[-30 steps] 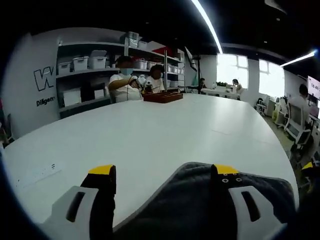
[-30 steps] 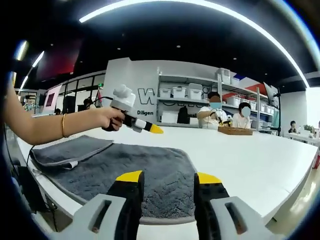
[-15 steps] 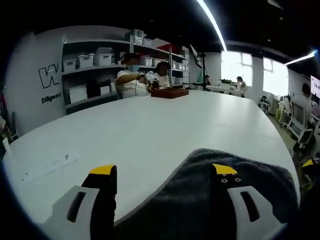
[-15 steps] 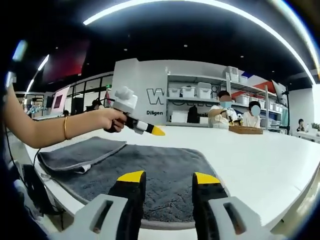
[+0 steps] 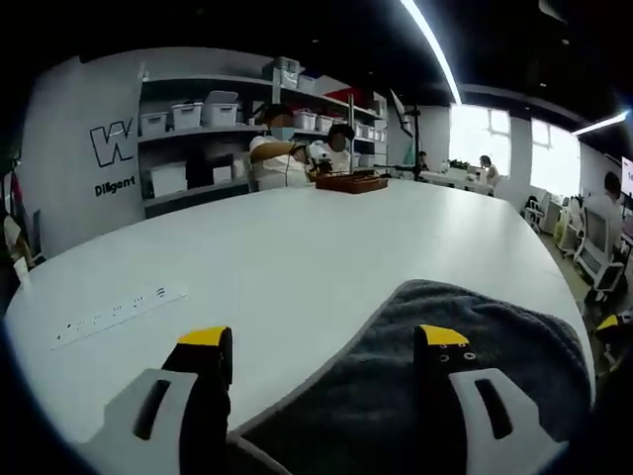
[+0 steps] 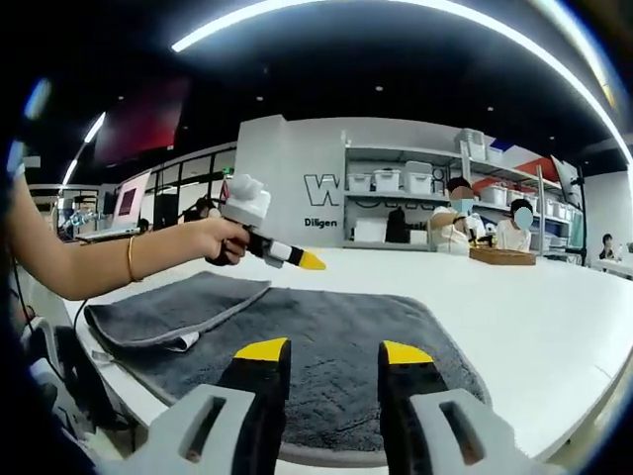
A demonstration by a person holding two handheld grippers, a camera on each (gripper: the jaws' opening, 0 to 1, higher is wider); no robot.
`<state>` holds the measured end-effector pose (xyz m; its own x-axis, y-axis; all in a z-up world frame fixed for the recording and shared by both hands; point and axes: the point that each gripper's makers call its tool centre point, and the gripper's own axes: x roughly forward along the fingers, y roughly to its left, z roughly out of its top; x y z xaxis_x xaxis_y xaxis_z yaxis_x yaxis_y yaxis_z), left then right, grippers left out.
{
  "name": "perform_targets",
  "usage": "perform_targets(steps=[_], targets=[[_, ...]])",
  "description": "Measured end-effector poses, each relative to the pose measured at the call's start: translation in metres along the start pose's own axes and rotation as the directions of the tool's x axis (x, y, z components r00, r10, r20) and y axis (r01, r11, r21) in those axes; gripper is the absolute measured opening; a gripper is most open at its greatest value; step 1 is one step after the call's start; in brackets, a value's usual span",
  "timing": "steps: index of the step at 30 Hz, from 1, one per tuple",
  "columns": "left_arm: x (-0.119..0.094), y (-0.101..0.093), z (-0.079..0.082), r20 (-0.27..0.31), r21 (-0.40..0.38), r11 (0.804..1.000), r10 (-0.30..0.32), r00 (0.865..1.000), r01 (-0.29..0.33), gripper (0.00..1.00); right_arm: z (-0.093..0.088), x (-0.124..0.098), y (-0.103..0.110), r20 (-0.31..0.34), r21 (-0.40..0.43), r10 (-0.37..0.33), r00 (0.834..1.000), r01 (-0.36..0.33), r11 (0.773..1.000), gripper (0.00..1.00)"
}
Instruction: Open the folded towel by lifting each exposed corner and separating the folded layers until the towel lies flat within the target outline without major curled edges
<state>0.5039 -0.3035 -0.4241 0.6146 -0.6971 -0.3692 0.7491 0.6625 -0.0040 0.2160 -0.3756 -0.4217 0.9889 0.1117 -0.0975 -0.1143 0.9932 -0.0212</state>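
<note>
The grey towel (image 6: pixel 326 346) lies near the white table's (image 5: pixel 297 257) front edge, one flap still folded over at its left. Both the left gripper (image 5: pixel 321 346) and right gripper (image 6: pixel 334 354) hover with fingers apart, holding nothing. Soft, limp terry: best pinched at the folded flap's corner (image 6: pixel 188 341).

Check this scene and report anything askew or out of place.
One thing stands out: the grey towel is not fully flat. In the right gripper view its left part lies doubled over as a folded flap, with a pale tag at its edge. The rest lies flat on the white table.
</note>
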Motion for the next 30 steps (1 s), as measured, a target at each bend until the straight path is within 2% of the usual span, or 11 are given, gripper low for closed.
perform_targets(steps=[10, 16, 21, 26, 30], targets=[[-0.012, 0.010, -0.018, -0.022, 0.011, 1.000, 0.008, 1.000, -0.008, 0.72, 0.004, 0.002, 0.014, -0.002, -0.014, 0.030, 1.000, -0.030, 0.999, 0.31], [-0.022, 0.015, -0.024, -0.026, 0.017, 1.000, 0.011, 1.000, -0.010, 0.71, 0.002, 0.007, 0.025, -0.012, -0.003, 0.065, 0.998, -0.065, 0.998, 0.31], [-0.028, 0.025, -0.027, -0.033, 0.022, 1.000, 0.020, 0.999, -0.020, 0.71, 0.000, 0.010, 0.036, -0.024, -0.031, 0.085, 0.996, -0.086, 0.996, 0.32], [-0.035, 0.036, -0.033, -0.034, 0.006, 0.999, 0.034, 0.999, -0.034, 0.71, -0.001, 0.013, 0.047, -0.031, -0.015, 0.115, 0.993, -0.115, 0.993, 0.31], [-0.039, 0.041, -0.039, -0.038, -0.001, 0.999, 0.034, 0.999, -0.034, 0.71, -0.003, 0.017, 0.066, -0.033, 0.045, 0.183, 0.983, -0.182, 0.982, 0.30]])
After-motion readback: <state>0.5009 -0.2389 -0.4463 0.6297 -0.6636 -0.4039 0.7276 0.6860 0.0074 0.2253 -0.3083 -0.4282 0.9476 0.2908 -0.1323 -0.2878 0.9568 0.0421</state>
